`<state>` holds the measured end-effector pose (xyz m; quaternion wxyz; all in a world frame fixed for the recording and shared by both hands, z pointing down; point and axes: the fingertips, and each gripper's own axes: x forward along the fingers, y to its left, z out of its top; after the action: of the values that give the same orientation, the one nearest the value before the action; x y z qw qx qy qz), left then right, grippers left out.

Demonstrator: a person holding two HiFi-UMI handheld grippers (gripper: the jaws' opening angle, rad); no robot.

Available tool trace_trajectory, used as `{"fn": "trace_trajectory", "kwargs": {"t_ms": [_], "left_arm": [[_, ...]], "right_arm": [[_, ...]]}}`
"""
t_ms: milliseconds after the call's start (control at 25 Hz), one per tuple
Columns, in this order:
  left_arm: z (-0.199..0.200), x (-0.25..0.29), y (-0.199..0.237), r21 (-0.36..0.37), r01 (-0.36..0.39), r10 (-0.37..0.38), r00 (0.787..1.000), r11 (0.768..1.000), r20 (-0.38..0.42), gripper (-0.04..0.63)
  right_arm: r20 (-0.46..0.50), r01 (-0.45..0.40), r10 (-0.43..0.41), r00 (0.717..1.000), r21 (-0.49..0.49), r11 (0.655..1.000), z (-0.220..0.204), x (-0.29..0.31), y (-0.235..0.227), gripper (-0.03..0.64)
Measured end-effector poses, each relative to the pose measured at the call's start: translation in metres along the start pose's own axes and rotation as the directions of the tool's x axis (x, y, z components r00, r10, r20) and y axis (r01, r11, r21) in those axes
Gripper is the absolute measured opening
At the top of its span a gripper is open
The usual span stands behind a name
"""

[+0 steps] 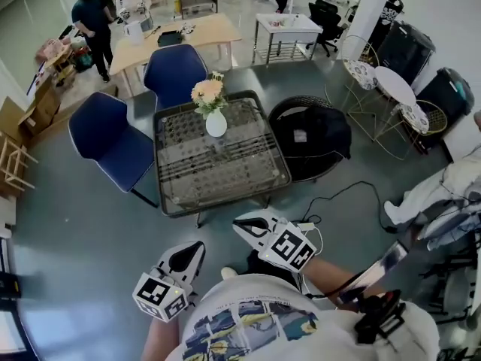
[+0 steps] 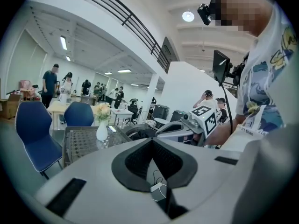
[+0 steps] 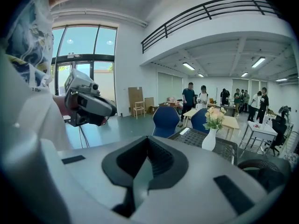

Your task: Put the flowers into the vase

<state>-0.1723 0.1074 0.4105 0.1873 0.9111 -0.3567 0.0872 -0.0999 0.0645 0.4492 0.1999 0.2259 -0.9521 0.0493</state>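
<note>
The person is standing back from the bench [image 1: 167, 198], holding both tools in close to the body. The left hand-held gripper [image 1: 194, 253] is showing its jaws pressed together with nothing between them. The right hand-held gripper [image 1: 243, 225] is the same: pads meeting at the tip and empty.

The flowers [image 1: 207, 92] are already sitting in the white vase [image 1: 216, 124]. It is standing upright toward the far side of the bench, with the stems running straight up out of its neck and the pale blooms spreading above. I am not seeing any loose flower on the bench or on the floor, so to my eye the job is looking finished rather than under way.

What any coming move turns on is how the vase lies from the two tools. It is well apart from both, out ahead across open floor and the near half of the bench. It falls between the two lines of aim: left of centre as the left tool's own camera looks, right of centre from the right tool's. The right one is reaching slightly further forward, so I am judging it the nearer. Either arm would need the person to step in first.

Two blue chairs [image 1: 109, 138] are standing on the left side of the bench, and a dark round seat [image 1: 310, 135] on its right.
</note>
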Motion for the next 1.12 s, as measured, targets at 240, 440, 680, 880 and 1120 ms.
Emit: {"fn": "trace_trajectory", "kwargs": {"t_ms": [240,440,680,880,1120], "left_arm": [[-0.016,-0.005,-0.010,-0.018,0.010,-0.010,1.000,1.000,-0.020,0.009],[-0.017,-0.010,-0.009,-0.016,-0.001,0.000,1.000,1.000,-0.030,0.009],[-0.018,-0.017,-0.007,-0.015,-0.010,0.010,1.000,1.000,-0.026,0.009],[-0.019,-0.020,-0.010,-0.018,-0.018,0.018,1.000,1.000,-0.025,0.009],[-0.019,-0.015,-0.018,-0.007,0.000,0.000,1.000,1.000,-0.025,0.009]], "right_arm": [[-0.002,-0.007,0.007,1.000,-0.004,1.000,-0.002,-0.002,0.011,0.011],[0.000,-0.029,0.029,1.000,-0.018,0.999,0.002,0.003,0.018,0.011],[-0.006,-0.050,0.050,0.999,-0.049,0.998,0.008,0.009,0.027,0.011],[-0.007,-0.060,0.060,0.998,-0.051,0.997,0.009,0.007,0.029,0.011],[-0.025,-0.047,0.045,0.999,-0.066,0.997,0.004,0.000,0.025,0.011]]}}
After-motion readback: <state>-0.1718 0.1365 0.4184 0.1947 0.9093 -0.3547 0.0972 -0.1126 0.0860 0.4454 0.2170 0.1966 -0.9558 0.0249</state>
